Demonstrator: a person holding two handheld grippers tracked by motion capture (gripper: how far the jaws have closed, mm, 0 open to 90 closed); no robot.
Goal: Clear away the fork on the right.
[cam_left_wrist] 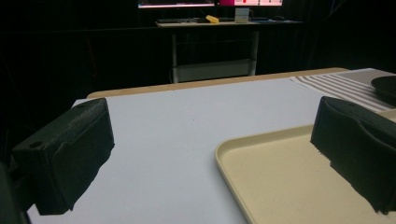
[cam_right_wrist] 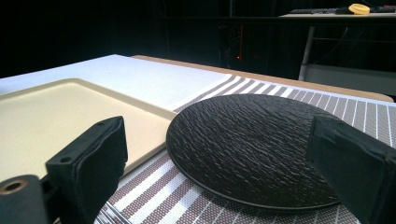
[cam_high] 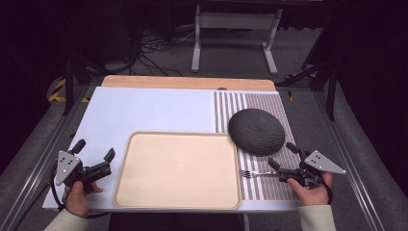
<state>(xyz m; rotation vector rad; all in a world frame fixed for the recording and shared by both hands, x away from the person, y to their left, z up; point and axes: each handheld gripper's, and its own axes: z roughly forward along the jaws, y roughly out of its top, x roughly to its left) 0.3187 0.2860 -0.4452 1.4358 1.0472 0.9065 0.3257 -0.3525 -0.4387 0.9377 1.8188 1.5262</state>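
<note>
Your right gripper (cam_high: 280, 162) hovers low over the striped mat (cam_high: 269, 108), fingers apart around nothing, with the fork (cam_high: 257, 173) lying on the mat just beside its lower finger and the dark plate (cam_high: 256, 131) right ahead. A beige tray (cam_high: 177, 169) fills the desk (cam_high: 149, 108) middle. Your left gripper (cam_high: 94, 153), fingers apart too, waits beside the tray.

Beige tray (cam_high: 177, 169) on a pale lavender-white desk (cam_high: 144, 110); brown-and-white striped placemat (cam_high: 269, 103) bearing a black, ripple-textured plate (cam_high: 256, 131) and a silver fork (cam_high: 257, 173). Both tongs, left (cam_high: 94, 151) and right (cam_high: 283, 155), are black with grey plates.
</note>
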